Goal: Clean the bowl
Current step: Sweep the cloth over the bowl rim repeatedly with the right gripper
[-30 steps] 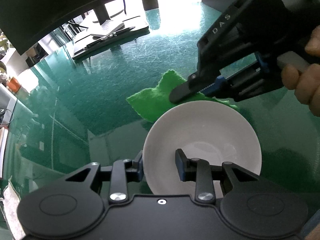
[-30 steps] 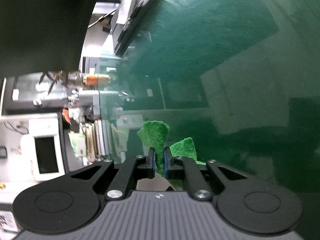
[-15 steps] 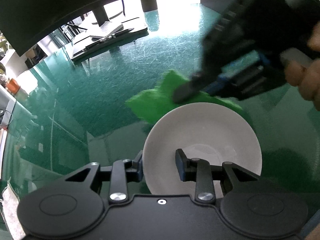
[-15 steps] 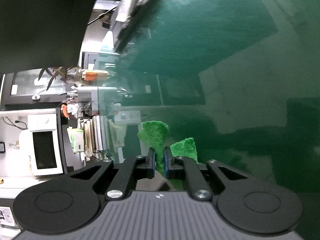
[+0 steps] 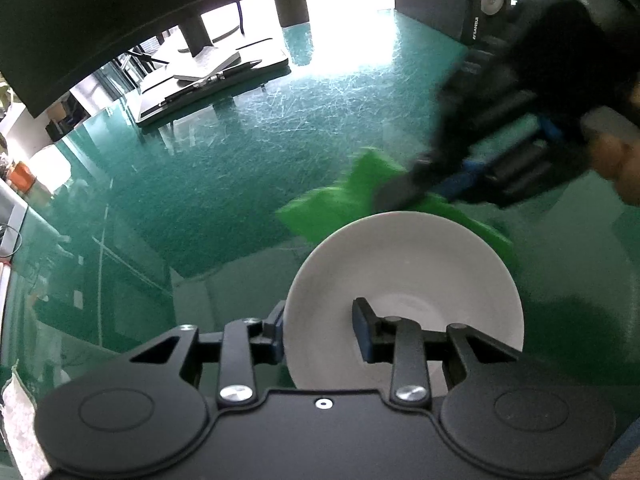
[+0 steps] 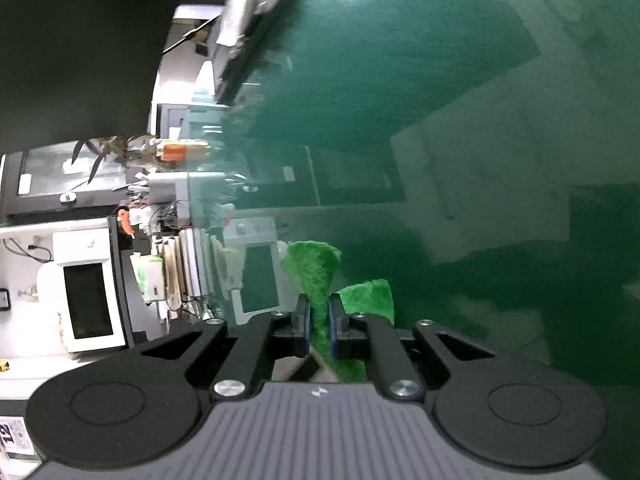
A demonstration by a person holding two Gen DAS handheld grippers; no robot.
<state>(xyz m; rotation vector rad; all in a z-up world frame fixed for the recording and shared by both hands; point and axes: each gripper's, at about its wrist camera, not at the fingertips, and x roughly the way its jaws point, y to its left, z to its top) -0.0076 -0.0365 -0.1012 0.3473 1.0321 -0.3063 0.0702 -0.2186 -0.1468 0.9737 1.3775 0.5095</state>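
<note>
On the glossy green worktop [image 5: 248, 168], the left gripper [image 5: 320, 330] pinches the shallow white ceramic bowl [image 5: 404, 276] by its near rim as the right gripper [image 6: 319, 322], fingers clamped on a fuzzy green cloth [image 6: 316, 276], hovers at the far edge, wiping seemingly not yet begun.

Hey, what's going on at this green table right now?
A person is about to wipe a white bowl. The left tool is clamped on the bowl's rim, one finger inside and one outside, steadying it on the green table. The right tool pinches a green cloth, just behind the bowl's far edge.
</note>
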